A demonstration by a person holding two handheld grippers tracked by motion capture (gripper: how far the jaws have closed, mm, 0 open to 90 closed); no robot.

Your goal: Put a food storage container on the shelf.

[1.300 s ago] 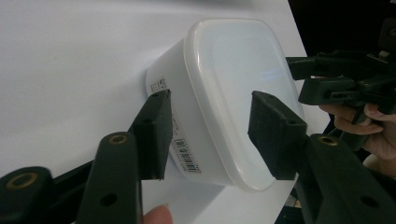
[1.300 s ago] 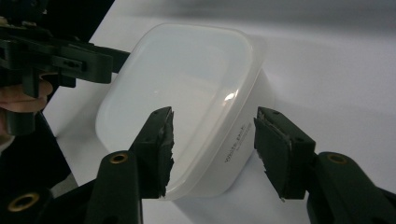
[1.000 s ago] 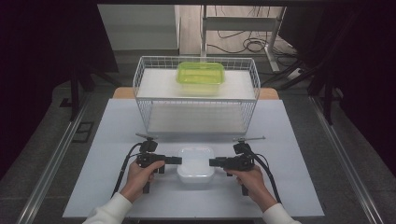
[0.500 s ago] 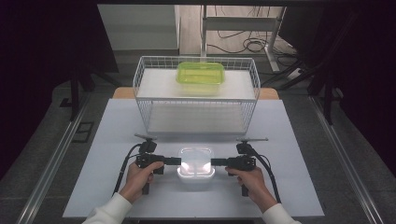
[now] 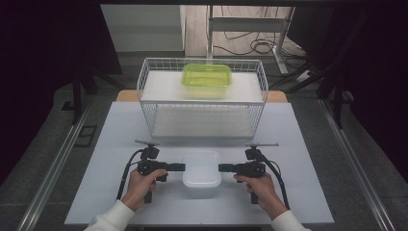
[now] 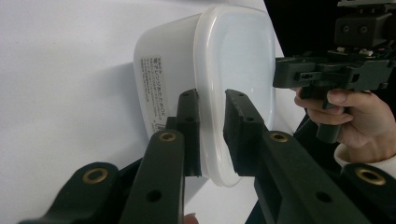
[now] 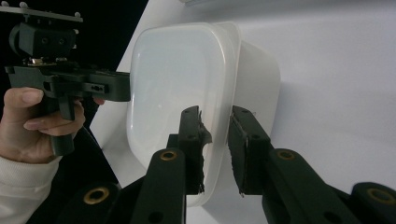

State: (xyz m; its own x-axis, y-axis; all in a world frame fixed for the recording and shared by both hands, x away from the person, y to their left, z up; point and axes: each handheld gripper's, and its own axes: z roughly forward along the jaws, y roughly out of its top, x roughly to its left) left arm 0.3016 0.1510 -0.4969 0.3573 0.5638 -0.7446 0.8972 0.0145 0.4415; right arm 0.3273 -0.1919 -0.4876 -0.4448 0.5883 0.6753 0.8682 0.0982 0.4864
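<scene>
Both grippers clamped on the lid rim of the white box [image 5: 202, 173], left gripper [image 5: 180, 167] at its left side, right gripper [image 5: 223, 168] at its right, jaws just closing with the rim between them. Box resting on the table [image 5: 96, 183], in front of the wire basket [image 5: 202, 103] holding 1 green container [image 5: 206, 79]. Grasp seemingly done; lifting or opening left.

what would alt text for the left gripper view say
The left tongs close their two black jaws on the rim of a white lidded container resting on a white table. Beyond it, a hand holds the right tongs at the container's far edge.
</scene>
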